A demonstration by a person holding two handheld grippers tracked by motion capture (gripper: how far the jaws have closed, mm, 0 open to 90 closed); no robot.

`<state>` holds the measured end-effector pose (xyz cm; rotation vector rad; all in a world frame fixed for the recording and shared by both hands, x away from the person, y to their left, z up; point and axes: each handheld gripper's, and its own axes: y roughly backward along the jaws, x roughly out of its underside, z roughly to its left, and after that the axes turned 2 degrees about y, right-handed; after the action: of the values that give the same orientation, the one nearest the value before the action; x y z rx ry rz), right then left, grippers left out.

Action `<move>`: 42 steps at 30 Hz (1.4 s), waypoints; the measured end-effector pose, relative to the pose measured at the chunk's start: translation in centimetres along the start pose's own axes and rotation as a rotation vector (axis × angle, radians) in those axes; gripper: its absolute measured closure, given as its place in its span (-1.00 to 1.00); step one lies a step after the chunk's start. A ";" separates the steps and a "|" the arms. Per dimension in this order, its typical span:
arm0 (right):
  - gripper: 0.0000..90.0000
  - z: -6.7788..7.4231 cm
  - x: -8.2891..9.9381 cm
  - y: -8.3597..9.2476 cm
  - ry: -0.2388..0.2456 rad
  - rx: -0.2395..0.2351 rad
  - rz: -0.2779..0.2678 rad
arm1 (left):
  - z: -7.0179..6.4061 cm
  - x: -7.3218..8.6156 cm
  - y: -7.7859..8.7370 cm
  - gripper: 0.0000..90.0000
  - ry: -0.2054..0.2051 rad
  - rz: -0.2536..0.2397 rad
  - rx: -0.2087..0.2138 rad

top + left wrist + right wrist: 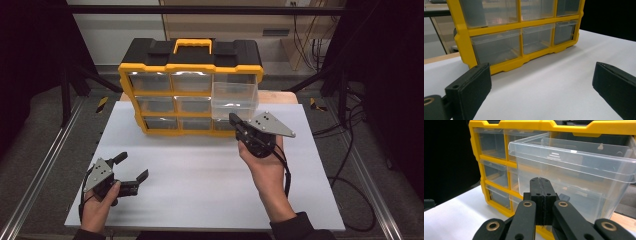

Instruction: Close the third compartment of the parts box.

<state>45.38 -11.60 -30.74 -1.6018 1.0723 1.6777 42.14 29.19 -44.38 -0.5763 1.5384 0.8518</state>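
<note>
A yellow and black organizer [190,65] with clear drawers stands at the back of the white table [200,175]. One clear drawer [234,97] hangs out in front of its top right slot, which looks dark. My right gripper [234,119] sits at the drawer's lower front edge. In the right gripper view its jaws [540,181] are pressed together against the front wall of the drawer [579,170], seemingly on its thin pull tab. My left gripper [134,165] rests near the table's front left, open and empty, and faces the organizer [521,30] from a distance.
Bare white tabletop [554,75] lies between the left gripper and the organizer. Metal rails [45,165] run along both sides of the table. Cables [350,150] lie on the floor at the right.
</note>
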 end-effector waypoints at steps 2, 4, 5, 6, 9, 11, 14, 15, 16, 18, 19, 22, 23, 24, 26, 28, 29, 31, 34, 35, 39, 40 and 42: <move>1.00 -0.1 0.0 0.0 -0.001 0.002 0.001 | 0.0 0.0 0.0 -0.96 0.000 0.000 0.000; 1.00 -0.2 0.0 0.0 -0.002 0.003 0.004 | 0.0 0.0 0.0 -0.96 0.000 0.000 -0.001; 1.00 -0.3 0.0 0.0 -0.004 0.003 0.005 | 0.0 0.0 0.0 -0.96 0.000 0.000 -0.001; 1.00 -0.3 0.0 0.0 -0.004 0.003 0.004 | 0.0 0.0 0.0 -0.96 -0.001 0.000 -0.001; 1.00 -0.4 0.0 0.0 -0.006 0.007 0.006 | 0.0 0.0 0.0 -0.96 -0.001 0.000 -0.001; 1.00 -0.4 0.0 -0.1 -0.008 0.007 0.007 | 0.0 0.0 0.0 -0.96 -0.001 0.000 -0.001; 1.00 -0.4 0.0 -0.2 -0.009 0.008 0.007 | 0.0 0.0 0.0 -0.96 0.000 -0.001 -0.001; 1.00 -0.5 0.0 -0.3 -0.008 0.010 0.006 | 0.0 0.0 0.1 -0.96 -0.001 -0.001 -0.001; 1.00 -0.5 0.0 -0.4 -0.009 0.011 0.005 | 0.0 0.0 0.1 -0.96 -0.001 -0.001 -0.002; 1.00 -0.5 0.0 -0.4 -0.007 0.018 0.005 | 0.0 0.0 0.1 -0.96 -0.002 -0.002 0.000; 1.00 -0.5 0.0 -0.5 -0.007 0.018 0.005 | 0.0 0.0 0.1 -0.96 -0.002 -0.002 0.001; 1.00 -0.6 0.1 -0.6 -0.012 0.022 0.008 | 0.0 0.0 0.1 -0.96 -0.003 -0.002 0.001; 1.00 -0.6 0.1 -0.6 -0.010 0.023 0.009 | 0.0 0.0 0.1 -0.96 -0.003 -0.003 0.000; 1.00 -0.6 0.1 -0.6 -0.012 0.024 0.011 | 0.0 0.0 0.1 -0.96 -0.003 -0.002 0.001; 1.00 -0.7 0.1 -0.7 -0.015 0.026 0.010 | 0.0 0.0 0.1 -0.96 -0.003 -0.003 0.001; 1.00 -0.8 0.1 -0.8 -0.017 0.029 0.010 | 0.0 0.0 0.1 -0.96 -0.003 -0.004 0.001; 1.00 -0.8 0.1 -0.8 -0.015 0.028 0.010 | 0.0 0.0 0.1 -0.96 -0.002 -0.004 0.001; 1.00 -0.9 0.1 -0.9 -0.015 0.032 0.013 | 0.0 0.0 0.1 -0.96 -0.003 -0.004 0.001; 1.00 -1.0 0.1 -1.0 -0.015 0.033 0.016 | 0.0 0.0 0.1 -0.96 -0.002 -0.004 0.002; 1.00 -1.0 0.1 -1.0 -0.016 0.032 0.016 | 0.0 0.0 0.1 -0.96 -0.002 -0.005 0.002; 1.00 -1.0 0.0 -1.2 -0.011 0.028 0.017 | 0.0 0.0 0.0 -0.96 -0.004 -0.004 0.005; 1.00 -1.0 0.0 -1.2 -0.010 0.028 0.019 | 0.0 -0.1 0.0 -0.96 -0.004 -0.004 0.005; 1.00 -1.2 -0.2 -1.4 -0.011 0.032 0.018 | 0.1 -0.1 0.0 -0.96 -0.003 -0.007 0.004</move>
<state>47.15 -11.88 -30.74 -1.5655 1.1054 1.6705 42.21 29.26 -44.30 -0.5773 1.5342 0.8437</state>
